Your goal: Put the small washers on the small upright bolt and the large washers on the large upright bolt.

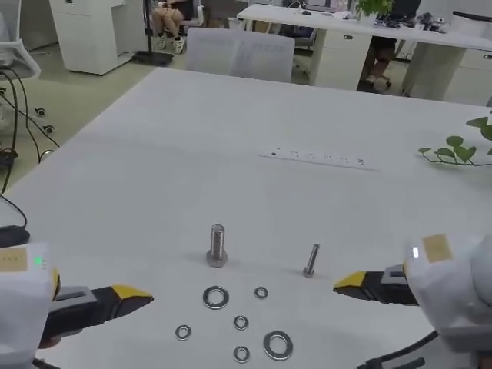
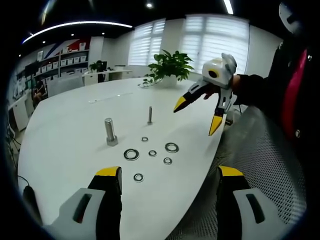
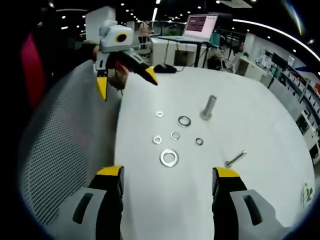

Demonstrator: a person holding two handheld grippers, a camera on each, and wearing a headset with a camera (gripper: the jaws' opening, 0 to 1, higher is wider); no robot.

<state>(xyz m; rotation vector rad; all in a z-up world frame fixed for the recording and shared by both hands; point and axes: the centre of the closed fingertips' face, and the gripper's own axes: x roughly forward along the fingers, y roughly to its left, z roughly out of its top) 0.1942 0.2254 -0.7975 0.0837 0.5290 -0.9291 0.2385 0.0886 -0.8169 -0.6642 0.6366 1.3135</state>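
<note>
Six washers [image 1: 215, 297] are lying near the large bolt [image 1: 217, 246], the small bolt [image 1: 311, 261] standing beside it; left gripper [image 2: 169, 172] and right gripper [image 3: 167, 171] are flanking it, both gaping wide.

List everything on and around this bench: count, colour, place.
Large bolt: one, silver, upright, mid-table.
Small bolt: one, silver, upright, right of the large one.
Large washers: two, silver, flat on the table in front of the bolts.
Small washers: four, silver, flat, scattered among the large ones.
Power strip: one, white, farther back on the table.
Plant: one, green, at the table's right edge.
Chair: one, grey, at the table's far end.
Table: one, white.
Left hand-held gripper: one, white with yellow-tipped jaws, open, left of the washers.
Right hand-held gripper: one, same colours, open, right of the small bolt.
</note>
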